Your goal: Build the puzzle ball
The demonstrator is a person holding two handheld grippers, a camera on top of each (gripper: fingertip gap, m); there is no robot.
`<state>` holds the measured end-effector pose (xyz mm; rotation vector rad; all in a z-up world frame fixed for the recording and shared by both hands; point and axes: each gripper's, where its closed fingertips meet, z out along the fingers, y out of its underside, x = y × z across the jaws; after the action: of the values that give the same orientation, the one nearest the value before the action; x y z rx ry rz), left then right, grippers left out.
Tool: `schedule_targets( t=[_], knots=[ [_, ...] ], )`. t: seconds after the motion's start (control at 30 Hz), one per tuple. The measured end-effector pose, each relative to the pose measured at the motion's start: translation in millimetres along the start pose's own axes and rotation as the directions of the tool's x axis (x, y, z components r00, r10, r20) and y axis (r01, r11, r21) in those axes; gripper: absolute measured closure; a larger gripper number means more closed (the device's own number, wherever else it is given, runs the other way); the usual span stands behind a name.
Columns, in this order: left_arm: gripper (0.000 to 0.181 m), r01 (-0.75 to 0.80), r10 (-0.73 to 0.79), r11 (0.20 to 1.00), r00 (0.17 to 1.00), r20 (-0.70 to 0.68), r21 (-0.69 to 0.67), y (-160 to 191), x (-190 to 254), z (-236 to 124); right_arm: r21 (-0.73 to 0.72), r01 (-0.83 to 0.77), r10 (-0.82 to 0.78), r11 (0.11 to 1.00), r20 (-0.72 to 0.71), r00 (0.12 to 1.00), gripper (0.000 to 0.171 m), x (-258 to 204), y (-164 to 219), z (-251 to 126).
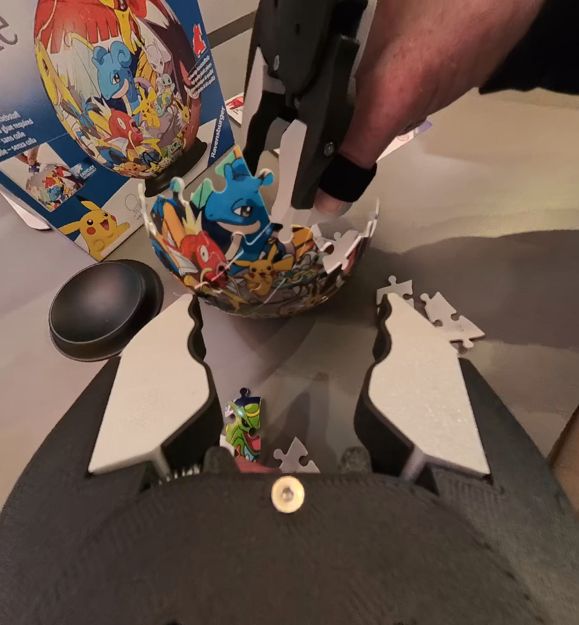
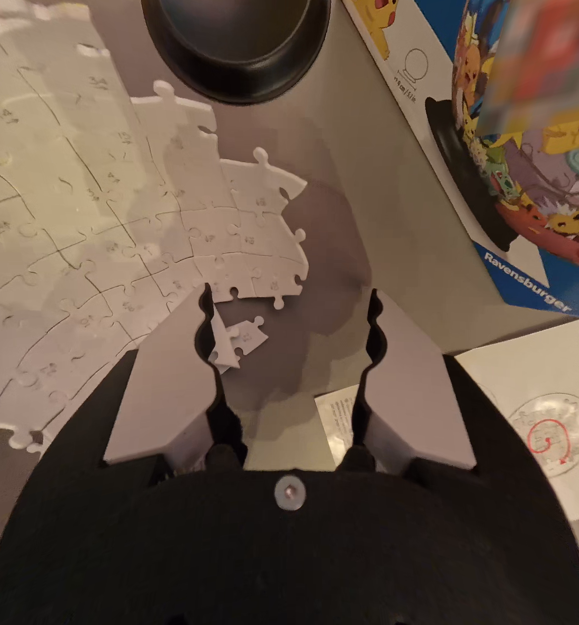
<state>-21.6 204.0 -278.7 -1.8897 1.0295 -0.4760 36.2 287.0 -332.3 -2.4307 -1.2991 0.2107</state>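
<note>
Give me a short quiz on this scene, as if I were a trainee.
1. True or false: the ball is finished and closed at the top.
2. In the left wrist view, what stands on the table just left of the ball? A) a black stand B) a cup C) scissors
3. Fill in: the left gripper and the right gripper are both ___, holding nothing.

Key: 1 false, since the top is still missing. 2 A. 3 open.
</note>
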Motion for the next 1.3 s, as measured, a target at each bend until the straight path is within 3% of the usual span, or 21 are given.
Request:
schedule_targets(
  t=[0.3, 0.63, 0.93, 1.3],
  knots=[
    [0.083, 0.005, -0.005, 1.000, 1.000, 0.005, 0.012, 0, -2, 1, -0.071, 0.092, -0.097, 0.993, -0.071, 0.993, 0.078, 1, -5, -3],
    [0.083, 0.008, -0.008, 1.000, 1.000, 0.010, 0.015, 1, -5, 2, -0.092, 0.043, -0.045, 0.995, -0.022, 0.999, 0.075, 1, -6, 1],
    [0.081, 0.013, -0.013, 1.000, 1.000, 0.014, 0.023, 0, -6, 4, -0.171, 0.100, -0.103, 0.980, -0.009, 0.995, 0.091, -8, -9, 1],
    [0.080, 0.008, -0.009, 0.999, 1.000, 0.020, 0.036, -3, -12, 8, -0.118, 0.021, -0.014, 0.993, 0.060, 0.998, 0.102, -13, -7, 3]
  ],
)
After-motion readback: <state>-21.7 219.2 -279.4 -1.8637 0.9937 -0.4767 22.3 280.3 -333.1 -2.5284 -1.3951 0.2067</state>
